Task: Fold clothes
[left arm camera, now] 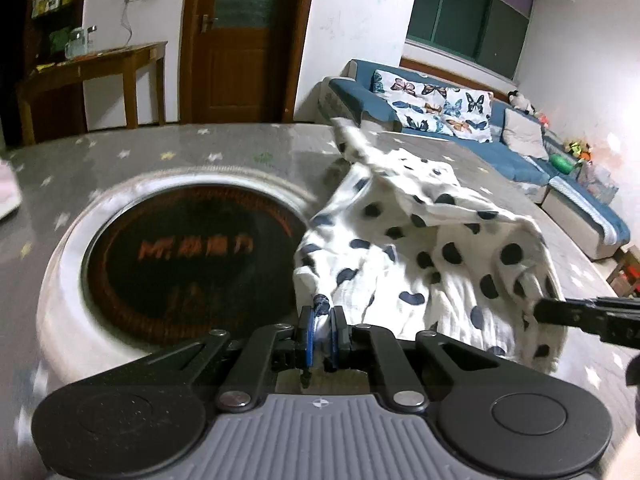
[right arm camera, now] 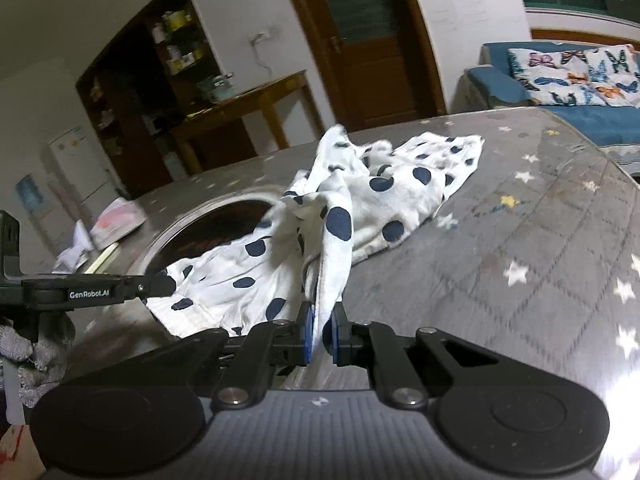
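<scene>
Nearest the lens, the left gripper (left arm camera: 323,330) was clenched on a bunched corner of the polka-dot garment (left arm camera: 424,248), blue pads pinching a knot of cloth. The right gripper (right arm camera: 321,332) was likewise clamped on a hanging edge of the same garment, fabric running straight down btwn its pads. In the left wrist view the right gripper entered from the right, w/ cloth at its tip. Just beyond, the garment lay crumpled on the grey star-print tabletop (right arm camera: 540,240), part lifted, part draped over the rim of the round inset heater (left arm camera: 192,248) in the table's middle. Farther off: wooden side table (left arm camera: 100,64), brown door (left arm camera: 240,40), blue sofa (left arm camera: 520,160) w/ butterfly cushions. Judged step: both corners held, spreading the garment before a first fold; no fold made yet. Next move prob. calls for drawing the two grips apart to tension the edge, then laying it flat, clear of the heater.
</scene>
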### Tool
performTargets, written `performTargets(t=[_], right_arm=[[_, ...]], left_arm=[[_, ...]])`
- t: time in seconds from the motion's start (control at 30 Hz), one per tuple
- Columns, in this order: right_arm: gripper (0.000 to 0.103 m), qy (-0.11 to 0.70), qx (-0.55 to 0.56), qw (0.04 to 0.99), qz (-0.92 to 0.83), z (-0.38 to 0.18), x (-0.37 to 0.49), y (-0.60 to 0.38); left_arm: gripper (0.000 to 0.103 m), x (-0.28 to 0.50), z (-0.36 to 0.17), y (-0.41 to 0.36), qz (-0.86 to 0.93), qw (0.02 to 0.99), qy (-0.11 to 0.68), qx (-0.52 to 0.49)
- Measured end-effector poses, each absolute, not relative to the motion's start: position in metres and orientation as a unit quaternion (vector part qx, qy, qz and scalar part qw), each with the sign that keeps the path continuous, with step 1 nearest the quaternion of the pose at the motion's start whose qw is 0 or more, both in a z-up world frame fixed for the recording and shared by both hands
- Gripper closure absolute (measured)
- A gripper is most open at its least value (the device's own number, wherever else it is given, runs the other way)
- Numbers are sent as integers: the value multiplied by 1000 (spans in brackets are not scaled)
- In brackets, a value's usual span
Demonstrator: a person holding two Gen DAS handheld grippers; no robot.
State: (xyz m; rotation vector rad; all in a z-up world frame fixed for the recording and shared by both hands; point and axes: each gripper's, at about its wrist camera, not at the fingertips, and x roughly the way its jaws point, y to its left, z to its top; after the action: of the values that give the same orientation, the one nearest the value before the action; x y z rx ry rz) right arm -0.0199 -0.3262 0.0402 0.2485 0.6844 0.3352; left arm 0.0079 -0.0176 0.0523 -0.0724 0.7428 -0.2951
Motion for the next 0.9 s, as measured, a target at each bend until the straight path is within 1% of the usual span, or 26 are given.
performTargets(t=[0.27, 0.3, 0.37, 0.43, 0.47, 0.57, 0.63, 0.67, 0.73, 0.8, 0.9], right_arm=[[95, 370, 95, 897, 223, 41, -71, -313], [94, 376, 89, 893, 230, 40, -76, -311], [88, 387, 79, 888, 237, 41, -81, -310], [85, 389, 66, 887, 241, 47, -81, -311], [82, 386, 61, 888, 241, 53, -79, -313], [74, 377, 46, 892, 244, 72, -74, -319], [74, 367, 32, 897, 244, 85, -68, -320], [74, 356, 19, 902, 244, 92, -62, -316], [73, 342, -2, 907, 244, 102, -43, -310], [73, 332, -20, 910, 247, 107, -20, -301], [71, 329, -33, 909, 253, 108, 20, -281]], left_arm=[[94, -51, 53, -4, -152, 910, 384, -42], [94, -59, 53, -2, -153, 909, 386, -43], [92, -74, 53, 1, -155, 906, 392, -45], [87, -83, 56, 4, -158, 905, 392, -45], [84, -83, 61, 6, -161, 907, 387, -45], [81, -85, 79, 8, -170, 916, 361, -42], [79, -85, 90, 9, -179, 921, 344, -44], [76, -84, 93, 8, -184, 922, 338, -47], [75, -82, 100, 6, -193, 924, 326, -53], [75, -77, 96, -1, -205, 922, 324, -57], [74, -62, 78, -15, -210, 914, 343, -54]])
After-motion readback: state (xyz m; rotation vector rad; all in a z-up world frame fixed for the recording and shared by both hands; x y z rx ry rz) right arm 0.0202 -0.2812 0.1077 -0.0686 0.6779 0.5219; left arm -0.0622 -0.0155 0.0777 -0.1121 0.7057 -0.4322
